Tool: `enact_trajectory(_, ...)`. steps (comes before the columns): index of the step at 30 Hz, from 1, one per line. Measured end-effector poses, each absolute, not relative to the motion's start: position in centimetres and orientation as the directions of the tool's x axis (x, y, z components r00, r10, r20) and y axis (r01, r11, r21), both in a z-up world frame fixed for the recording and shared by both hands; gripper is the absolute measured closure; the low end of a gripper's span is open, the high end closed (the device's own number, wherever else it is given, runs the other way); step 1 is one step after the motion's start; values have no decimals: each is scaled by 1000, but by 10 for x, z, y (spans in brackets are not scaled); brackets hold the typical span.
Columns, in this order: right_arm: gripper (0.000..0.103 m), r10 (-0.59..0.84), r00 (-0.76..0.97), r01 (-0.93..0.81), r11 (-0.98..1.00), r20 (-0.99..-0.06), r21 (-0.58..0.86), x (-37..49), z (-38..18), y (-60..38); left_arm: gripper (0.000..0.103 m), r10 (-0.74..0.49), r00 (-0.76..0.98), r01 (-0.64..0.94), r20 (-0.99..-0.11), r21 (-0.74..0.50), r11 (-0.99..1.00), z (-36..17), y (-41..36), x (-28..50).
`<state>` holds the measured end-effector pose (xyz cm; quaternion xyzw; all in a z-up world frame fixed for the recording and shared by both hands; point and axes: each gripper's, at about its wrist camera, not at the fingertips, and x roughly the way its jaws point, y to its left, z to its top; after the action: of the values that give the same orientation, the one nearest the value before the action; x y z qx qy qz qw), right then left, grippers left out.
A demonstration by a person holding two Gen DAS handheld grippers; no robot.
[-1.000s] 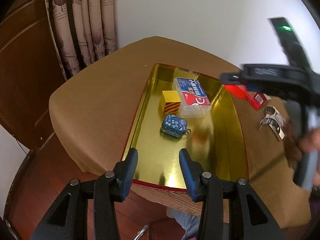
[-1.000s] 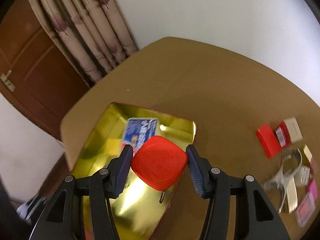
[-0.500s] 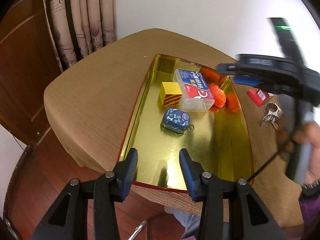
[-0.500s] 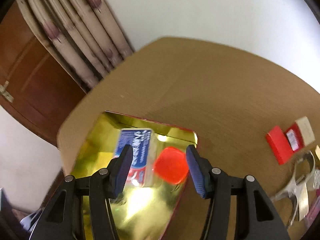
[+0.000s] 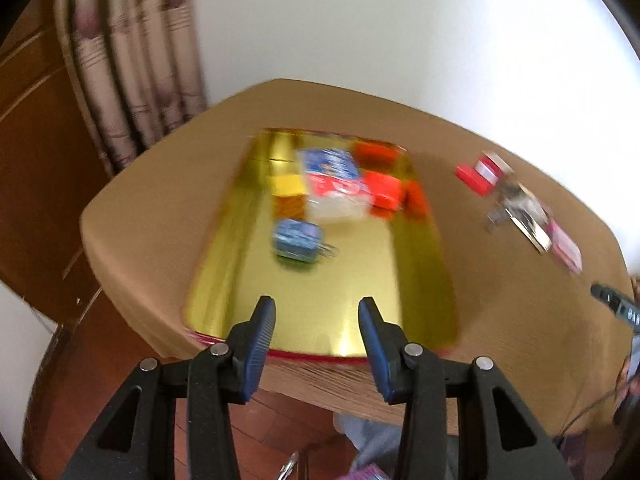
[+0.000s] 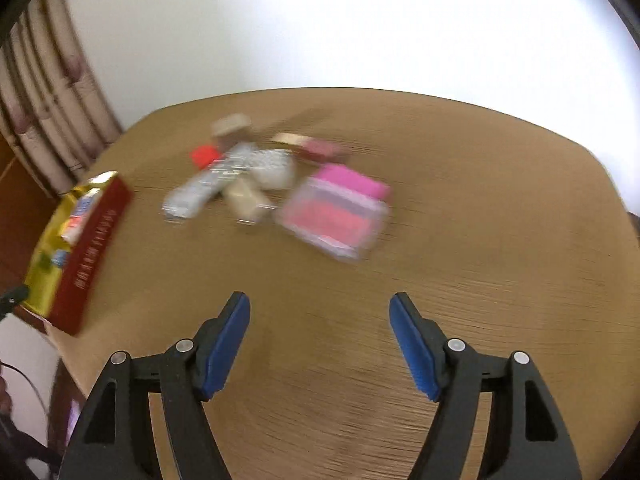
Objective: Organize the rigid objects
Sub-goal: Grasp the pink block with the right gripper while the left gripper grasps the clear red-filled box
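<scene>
Where woodgrain runs, glossy rectangular gold tray [image 5: 420, 264].

The left gripper [image 5: 317, 338] is matte black plastic, a forked frame with triangular cut-outs and four round silver screws across its linkage. Its two fingers [image 5: 258, 342] carry ribbed blue pads. The right gripper [image 6: 320, 344] is built the same: black frame, four silver screws, blue ribbed fingers [image 6: 224, 350]. A thin dark cable shows at the left edge of the right wrist view.
</scene>
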<state>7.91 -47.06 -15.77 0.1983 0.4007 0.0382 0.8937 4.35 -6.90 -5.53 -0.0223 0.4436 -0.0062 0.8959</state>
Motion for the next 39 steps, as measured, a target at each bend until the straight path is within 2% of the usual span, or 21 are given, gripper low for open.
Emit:
enact_trajectory(4, 20, 248, 673, -12, 946, -696, 325, 84, -163, -491, 59, -71, 588, 100, -806, -15, 995, -55, -107, 36)
enact_trajectory(9, 20, 335, 654, -147, 936, -678, 320, 124, -156, -492, 59, -83, 583, 165, -808, 17, 986, -49, -146, 28)
enact_trajectory(15, 20, 450, 597, -216, 888, -664, 407, 172, -164, -492, 59, -96, 546, 194, -832, 15, 981, -46, -172, 42)
enact_trajectory(18, 20, 556, 512, -226, 823, -655, 522, 184, -178, -489, 59, -86, 532, 196, -842, 23, 980, -46, -180, 52)
enact_trajectory(20, 20, 647, 466, -258, 752, -603, 607, 172, -178, -481, 59, -93, 522, 203, -848, 18, 979, -46, -185, 55)
enact_trajectory(21, 23, 690, 448, -298, 714, -568, 633, 165, -174, -473, 59, -97, 520, 209, -849, 16, 978, -45, -187, 57)
enact_trajectory(22, 21, 683, 472, -350, 726, -558, 592, 149, -163, -465, 59, -99, 519, 213, -849, 16, 977, -45, -191, 59)
enact_trajectory(24, 19, 514, 594, -313, 856, -619, 411, 125, -153, -462, 59, -105, 513, 225, -852, 15, 974, -46, -199, 65)
enact_trajectory(27, 20, 490, 624, -229, 859, -609, 458, 124, -160, -487, 59, -133, 484, 248, -865, -10, 969, -49, -215, 77)
enact_trajectory(30, 20, 423, 655, -195, 895, -627, 400, 142, -158, -497, 59, -171, 458, 260, -872, -53, 964, -48, -230, 88)
enact_trajectory(32, 24, 405, 658, -214, 909, -635, 358, 155, -159, -495, 59, -191, 449, 261, -873, -76, 962, -46, -238, 94)
enact_trajectory(34, 47, 409, 629, -239, 911, -661, 337, 171, -163, -490, 59, -212, 424, 271, -880, -100, 957, -44, -246, 100)
enact_trajectory(35, 50, 417, 609, -252, 908, -674, 334, 179, -167, -488, 59, -222, 416, 274, -882, -111, 955, -44, -249, 102)
enact_trajectory(39, 50, 427, 567, -287, 904, -704, 317, 201, -180, -487, 59, -220, 410, 275, -885, -110, 955, -45, -257, 105)
